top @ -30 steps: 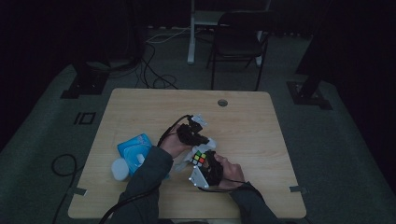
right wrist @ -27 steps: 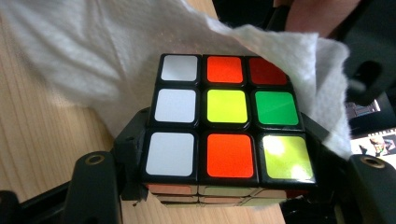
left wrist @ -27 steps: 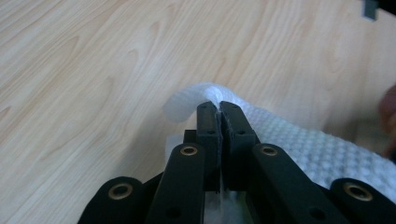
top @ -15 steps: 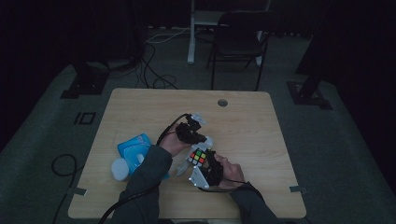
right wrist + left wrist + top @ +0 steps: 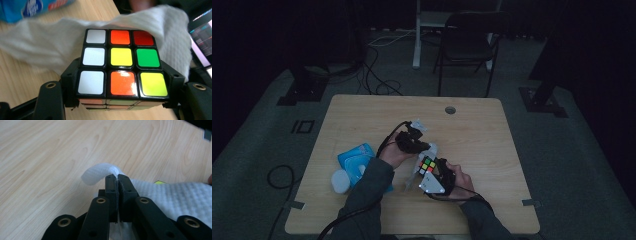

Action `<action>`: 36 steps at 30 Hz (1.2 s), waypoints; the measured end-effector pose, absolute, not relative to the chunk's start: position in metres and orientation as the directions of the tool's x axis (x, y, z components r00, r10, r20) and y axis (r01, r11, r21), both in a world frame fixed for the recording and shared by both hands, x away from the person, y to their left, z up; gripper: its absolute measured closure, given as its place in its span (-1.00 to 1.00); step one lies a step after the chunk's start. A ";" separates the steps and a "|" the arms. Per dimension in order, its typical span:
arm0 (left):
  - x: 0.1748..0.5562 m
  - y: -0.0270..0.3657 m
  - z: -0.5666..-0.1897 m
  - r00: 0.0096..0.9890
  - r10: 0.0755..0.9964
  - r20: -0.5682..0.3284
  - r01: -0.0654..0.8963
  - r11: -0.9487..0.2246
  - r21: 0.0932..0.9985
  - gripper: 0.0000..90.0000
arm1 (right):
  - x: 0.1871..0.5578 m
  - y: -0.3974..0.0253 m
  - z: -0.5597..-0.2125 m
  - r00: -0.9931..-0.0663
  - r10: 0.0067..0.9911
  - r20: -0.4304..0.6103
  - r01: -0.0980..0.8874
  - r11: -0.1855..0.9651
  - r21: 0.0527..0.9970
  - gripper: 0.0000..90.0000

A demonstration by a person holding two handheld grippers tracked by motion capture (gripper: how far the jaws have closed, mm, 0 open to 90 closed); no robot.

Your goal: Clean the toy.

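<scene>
Item 1: one puzzle cube (image 5: 121,63), clamped between the jaws of the right gripper (image 5: 430,176), at the table's near middle; the right gripper view resolves nine face stickers. Item 2: one white wipe (image 5: 172,195) behind the cube, its edge pinched in the closed left gripper (image 5: 116,178). Item 3: one blue packet (image 5: 357,159), left on the table (image 5: 492,130), seen whole from the high view.

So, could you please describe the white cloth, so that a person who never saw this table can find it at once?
Start at the wooden table and look near its front middle, where the two hands meet. There the left gripper pinches a white cloth beside the colour cube in the right gripper. Its soft, waffle-textured fabric sets it apart from the blue packet.
</scene>
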State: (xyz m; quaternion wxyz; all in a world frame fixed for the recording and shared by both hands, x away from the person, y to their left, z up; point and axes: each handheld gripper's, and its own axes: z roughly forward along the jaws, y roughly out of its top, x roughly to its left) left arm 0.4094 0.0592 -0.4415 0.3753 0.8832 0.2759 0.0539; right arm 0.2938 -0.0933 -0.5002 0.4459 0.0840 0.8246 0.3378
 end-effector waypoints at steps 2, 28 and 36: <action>0.406 0.061 -0.441 0.836 0.537 -0.113 0.444 -0.541 0.714 0.95 | 0.298 -0.098 -0.496 -0.626 0.475 -0.619 -0.135 0.716 0.685 -0.25; 0.383 0.059 -0.451 0.802 0.597 -0.016 0.412 -0.535 0.738 0.94 | 0.331 -0.147 -0.478 -0.777 0.628 -0.041 0.192 0.298 0.935 -0.25; 0.379 0.057 -0.449 0.794 0.607 -0.006 0.414 -0.534 0.737 0.96 | 0.333 -0.152 -0.476 -0.775 0.632 -0.014 0.204 0.271 0.941 -0.25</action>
